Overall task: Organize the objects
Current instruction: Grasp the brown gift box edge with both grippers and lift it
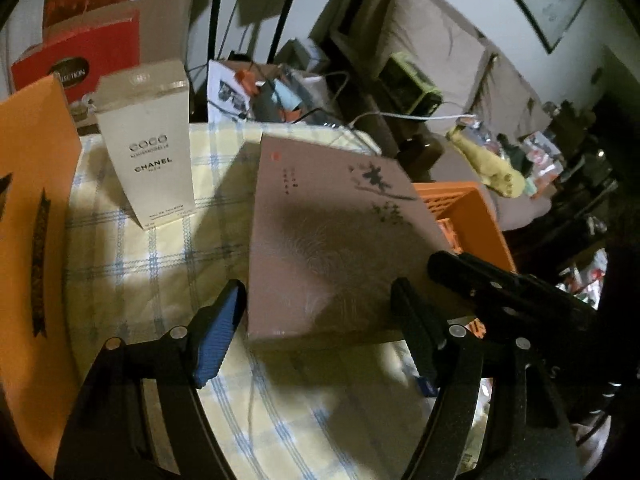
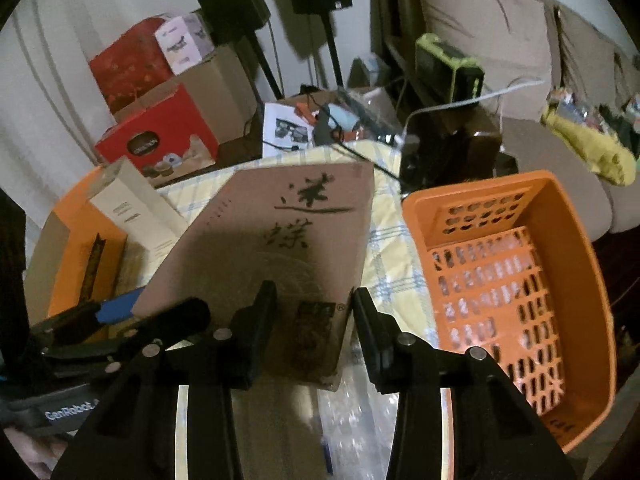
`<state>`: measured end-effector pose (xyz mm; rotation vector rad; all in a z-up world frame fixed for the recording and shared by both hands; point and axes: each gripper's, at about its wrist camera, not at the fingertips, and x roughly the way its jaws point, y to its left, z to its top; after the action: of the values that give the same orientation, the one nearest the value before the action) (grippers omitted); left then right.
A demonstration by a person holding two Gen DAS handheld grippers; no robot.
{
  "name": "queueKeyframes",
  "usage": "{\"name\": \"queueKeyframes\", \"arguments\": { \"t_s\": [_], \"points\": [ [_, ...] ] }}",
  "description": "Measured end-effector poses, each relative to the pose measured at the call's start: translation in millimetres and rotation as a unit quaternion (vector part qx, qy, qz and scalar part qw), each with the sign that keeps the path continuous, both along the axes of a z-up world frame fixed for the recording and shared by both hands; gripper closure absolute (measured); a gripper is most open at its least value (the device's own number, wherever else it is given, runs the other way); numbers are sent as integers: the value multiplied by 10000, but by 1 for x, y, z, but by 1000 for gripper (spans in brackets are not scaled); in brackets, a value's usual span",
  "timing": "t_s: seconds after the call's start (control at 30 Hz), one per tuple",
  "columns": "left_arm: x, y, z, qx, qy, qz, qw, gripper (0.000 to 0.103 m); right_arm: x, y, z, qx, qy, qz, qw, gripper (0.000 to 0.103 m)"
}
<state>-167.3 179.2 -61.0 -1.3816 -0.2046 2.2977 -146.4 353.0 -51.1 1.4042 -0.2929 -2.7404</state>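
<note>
Pink flat box (image 1: 340, 240): matt card, smooth, with dark ink brushwork and fine pale line printing; white perfume carton (image 1: 150, 148): smooth card, slight sheen on the cap panel; orange basket (image 2: 516, 280): moulded plastic, smooth, perforated walls and floor; bench cloth (image 1: 160, 260): woven fabric, pale yellow with blue check, softly creased; orange folder (image 1: 36, 208): matt paperboard with a dark patterned strip; left gripper (image 1: 320, 328): black matt plastic frame, 1 ribbed blue pad, bright metal pins; right gripper (image 2: 314, 320): black matt plastic, metal pins; red box (image 2: 160, 140): printed card, semi-gloss; sofa cushions (image 2: 480, 20): taupe cloth.
</note>
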Motion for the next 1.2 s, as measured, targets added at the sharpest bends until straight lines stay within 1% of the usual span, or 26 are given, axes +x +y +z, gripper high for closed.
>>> {"name": "queueKeyframes", "arguments": {
  "t_s": [0.1,0.13,0.17,0.2,0.23,0.27,0.3,0.33,0.37,0.4,0.43,0.5,0.6,0.63,0.67,0.7,0.73,0.8,0.93,1.07,1.2],
  "points": [
    [11,-2,16,68,153,-34,9999,31,13,0,13,94,117,-16,9999,63],
    [15,-3,24,63,259,-58,9996,32,17,-2,17,122,161,-15,9998,63],
    [18,-2,31,65,326,-103,9994,37,21,-4,21,150,202,-15,9997,63],
    [22,0,37,270,275,-338,9987,45,24,-6,25,186,246,12,9995,71],
    [24,2,43,407,204,-466,9979,71,27,-10,31,-224,309,337,9987,97],
    [29,5,52,310,234,-525,9979,82,31,-15,35,-635,309,495,9963,102],
    [33,9,59,35,353,-461,9983,83,33,-22,38,-466,260,467,9975,102],
    [35,9,66,-60,436,-406,9982,82,34,-30,42,-138,278,423,9986,102],
    [36,6,70,33,410,-386,9984,78,37,-34,48,-17,349,343,9988,102],
    [36,2,72,73,381,-349,9986,75,39,-31,50,-251,323,288,9987,100],
    [35,-2,74,53,384,-277,9989,72,40,-27,51,-380,302,237,9985,100],
    [34,-10,73,-17,380,-139,9992,68,43,-23,53,-257,333,159,9990,98],
    [33,-16,62,130,137,-133,9997,50,44,-6,54,-128,329,-68,9994,93],
    [33,-15,56,173,50,-160,9997,38,44,0,53,-101,319,-114,9994,83],
    [34,-15,49,244,-45,-193,9995,29,41,9,50,-26,269,-152,9995,74],
    [34,-13,43,300,-138,-215,9992,28,39,17,49,44,236,-199,9995,60],
    [31,-11,36,341,-250,-230,9988,27,37,23,47,121,211,-243,9994,51],
    [26,-5,19,429,-501,-241,9975,26,29,41,37,238,100,-284,9993,47],
    [17,10,-14,607,-923,-254,9936,26,17,73,14,198,-203,-444,9986,45],
    [9,20,-37,784,-1211,-171,9894,26,11,92,-3,39,-336,-402,9986,41],
    [6,30,-54,959,-1478,-145,9843,26,1,102,-18,-201,-500,-316,9980,40]
  ]
}}
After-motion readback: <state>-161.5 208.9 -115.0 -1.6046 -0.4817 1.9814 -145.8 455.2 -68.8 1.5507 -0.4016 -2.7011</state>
